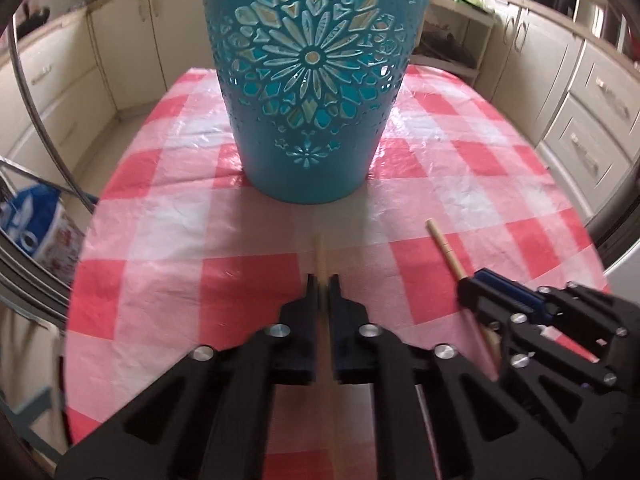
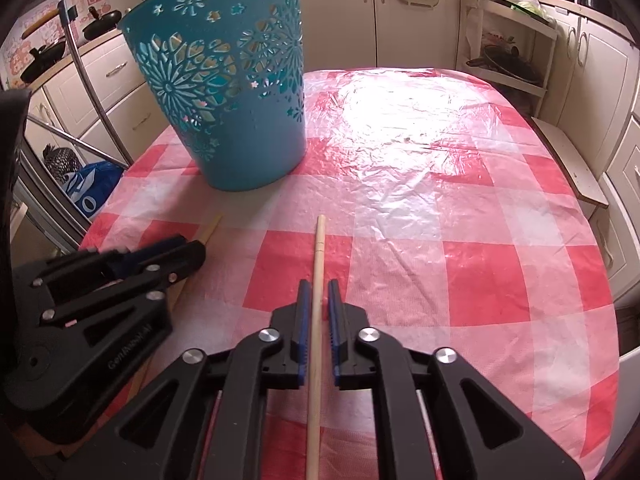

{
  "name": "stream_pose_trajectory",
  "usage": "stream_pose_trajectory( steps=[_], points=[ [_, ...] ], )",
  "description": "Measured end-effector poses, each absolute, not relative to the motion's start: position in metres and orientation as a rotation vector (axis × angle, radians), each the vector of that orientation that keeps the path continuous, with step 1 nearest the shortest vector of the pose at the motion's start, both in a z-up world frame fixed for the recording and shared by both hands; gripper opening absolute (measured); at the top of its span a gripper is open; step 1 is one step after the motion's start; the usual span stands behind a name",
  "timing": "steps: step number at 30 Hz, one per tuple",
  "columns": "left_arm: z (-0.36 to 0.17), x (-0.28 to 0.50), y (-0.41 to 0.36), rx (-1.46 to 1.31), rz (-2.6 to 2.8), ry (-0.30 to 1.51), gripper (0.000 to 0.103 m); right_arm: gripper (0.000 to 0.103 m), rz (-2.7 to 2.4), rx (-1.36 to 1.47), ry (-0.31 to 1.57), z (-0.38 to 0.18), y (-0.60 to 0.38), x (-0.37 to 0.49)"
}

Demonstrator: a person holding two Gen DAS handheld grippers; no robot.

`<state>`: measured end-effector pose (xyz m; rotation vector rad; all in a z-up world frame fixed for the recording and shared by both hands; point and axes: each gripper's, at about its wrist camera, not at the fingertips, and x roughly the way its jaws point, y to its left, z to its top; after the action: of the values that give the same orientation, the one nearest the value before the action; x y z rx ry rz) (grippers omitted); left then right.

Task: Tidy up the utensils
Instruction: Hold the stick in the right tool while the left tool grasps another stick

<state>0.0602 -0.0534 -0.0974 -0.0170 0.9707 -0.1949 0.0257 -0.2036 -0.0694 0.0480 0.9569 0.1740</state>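
A teal cut-out basket (image 1: 308,80) stands upright on the red-and-white checked tablecloth (image 1: 460,152). In front of it, my left gripper (image 1: 321,278) is shut on a wooden chopstick (image 1: 320,252) whose tip points toward the basket. In the right wrist view the basket (image 2: 224,92) is at the far left. There a second chopstick (image 2: 318,248) lies on the cloth between the blue pads of my right gripper (image 2: 319,282), with gaps beside it, so the jaws are open. Each gripper shows in the other's view: the right gripper (image 1: 464,292) to the right, the left gripper (image 2: 200,246) to the left.
Cream kitchen cabinets (image 2: 600,64) surround the table. A metal chair frame (image 2: 92,92) and a blue-and-white bag (image 2: 86,190) sit off the left edge. An open shelf unit (image 2: 512,56) stands behind the table, and a wooden board (image 2: 572,160) lies past its right edge.
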Motion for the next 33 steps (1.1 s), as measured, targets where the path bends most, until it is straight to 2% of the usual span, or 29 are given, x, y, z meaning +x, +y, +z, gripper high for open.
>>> stream_pose_trajectory(
  steps=[5, 11, 13, 15, 17, 20, 24, 33],
  points=[
    [-0.093, 0.064, -0.036, -0.118, -0.207, 0.988, 0.004, 0.032, 0.173, 0.001, 0.946, -0.069, -0.191, 0.027],
    [-0.084, 0.067, -0.028, -0.134, -0.218, 0.972, 0.004, 0.034, 0.138, -0.053, 0.949, -0.070, -0.182, 0.035],
    [-0.080, 0.067, -0.029, -0.132, -0.229, 0.970, 0.004, 0.028, 0.138, -0.061, 0.957, -0.070, -0.179, 0.038],
    [-0.075, 0.065, -0.030, -0.129, -0.243, 0.962, 0.004, 0.016, 0.156, -0.078, 0.970, -0.069, -0.175, 0.042],
    [-0.070, 0.065, -0.032, -0.129, -0.253, 0.952, 0.004, 0.010, 0.176, -0.083, 0.983, -0.069, -0.172, 0.043],
    [-0.062, 0.063, -0.030, -0.135, -0.266, 0.937, 0.004, 0.006, 0.185, -0.028, 0.995, -0.069, -0.178, 0.044],
    [-0.055, 0.062, -0.032, -0.140, -0.282, 0.926, 0.004, 0.006, 0.200, 0.104, 0.993, -0.071, -0.194, 0.044],
    [-0.041, 0.058, -0.035, -0.148, -0.306, 0.896, 0.004, 0.006, 0.203, 0.187, 0.953, -0.065, -0.210, 0.040]
  ],
)
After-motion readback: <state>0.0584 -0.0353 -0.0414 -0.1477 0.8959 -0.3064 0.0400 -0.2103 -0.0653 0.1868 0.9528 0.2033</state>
